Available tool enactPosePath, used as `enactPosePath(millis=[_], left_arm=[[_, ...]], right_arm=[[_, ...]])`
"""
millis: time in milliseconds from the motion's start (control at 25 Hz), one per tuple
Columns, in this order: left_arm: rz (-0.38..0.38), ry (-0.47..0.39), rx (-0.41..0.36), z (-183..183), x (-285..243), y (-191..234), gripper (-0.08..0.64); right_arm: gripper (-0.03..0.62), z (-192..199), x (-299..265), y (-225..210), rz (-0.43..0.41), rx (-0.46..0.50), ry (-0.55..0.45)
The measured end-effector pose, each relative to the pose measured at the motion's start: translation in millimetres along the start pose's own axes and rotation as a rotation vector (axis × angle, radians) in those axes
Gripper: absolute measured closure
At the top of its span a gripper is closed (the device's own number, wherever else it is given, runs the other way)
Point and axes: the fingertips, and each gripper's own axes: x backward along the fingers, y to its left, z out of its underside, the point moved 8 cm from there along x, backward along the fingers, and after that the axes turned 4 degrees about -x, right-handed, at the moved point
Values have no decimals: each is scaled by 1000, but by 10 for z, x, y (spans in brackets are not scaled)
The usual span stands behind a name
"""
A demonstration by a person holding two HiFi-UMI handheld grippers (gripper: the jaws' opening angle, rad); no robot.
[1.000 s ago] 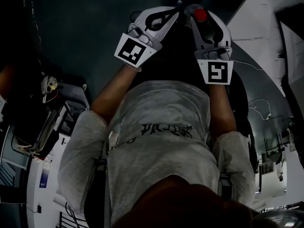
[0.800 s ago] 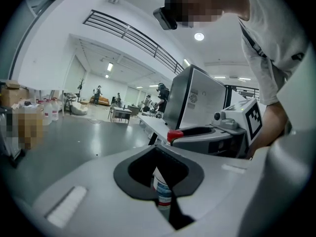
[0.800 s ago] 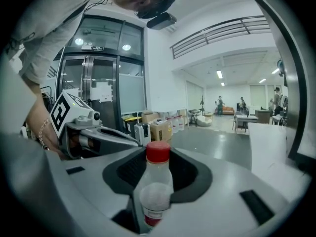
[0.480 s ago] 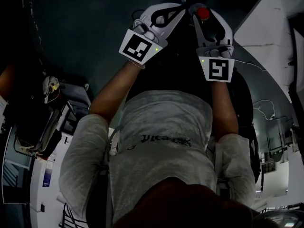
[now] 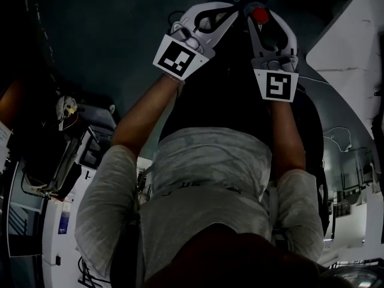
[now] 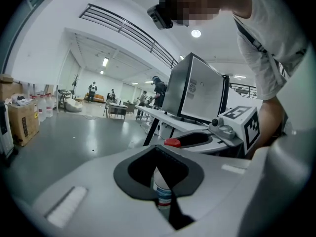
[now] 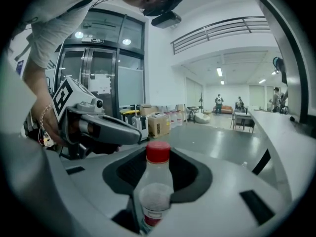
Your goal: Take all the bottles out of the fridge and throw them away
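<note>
1. Clear plastic with a red cap (image 7: 158, 152) marks the clear bottle (image 7: 157, 191) in the right gripper (image 7: 158, 174). Its jaws pinch the body below the shoulder, and the neck and cap stand out past the pads.
2. The left gripper (image 6: 159, 167) pinches a white bottle (image 6: 162, 194) with a blue and red band. Only a narrow strip of it shows in the slot between the jaws.
3. Both bottles hang in the air in front of the person, side by side. In the head view the two grippers almost meet at their tips above a dark floor (image 5: 90, 41).
4. No bin and no open fridge shows in any view, so how near the drop lies cannot be told.
5. Handling, as a judgement: these look like small, thin-walled plastic bottles, light to carry. The clear one seems close to empty, though that is not certain.
6. Thin walls will dent under a hard squeeze, and a smooth round side can swivel or slide between flat pads — firm but moderate pressure suits them.
7. The best hold is across the body below the shoulder, on the label where there is some friction. The cap end is stiffer but narrow and easy to lose.
8. Neither bottle looks fragile, so dropping them into a bin should do no harm.
</note>
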Motion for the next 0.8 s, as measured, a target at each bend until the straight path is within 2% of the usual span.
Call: enactPosePath(millis=[360, 560, 800], left_arm=[[13, -2, -13, 342, -209, 102, 551], [-5, 7, -10, 532, -302, 158, 551], [-19, 23, 18, 713, -400, 158, 551]], right_arm=[[445, 399, -170, -49, 17, 15, 21], [445, 602, -228, -116, 30, 8, 29], [445, 792, -248, -197, 34, -2, 45]])
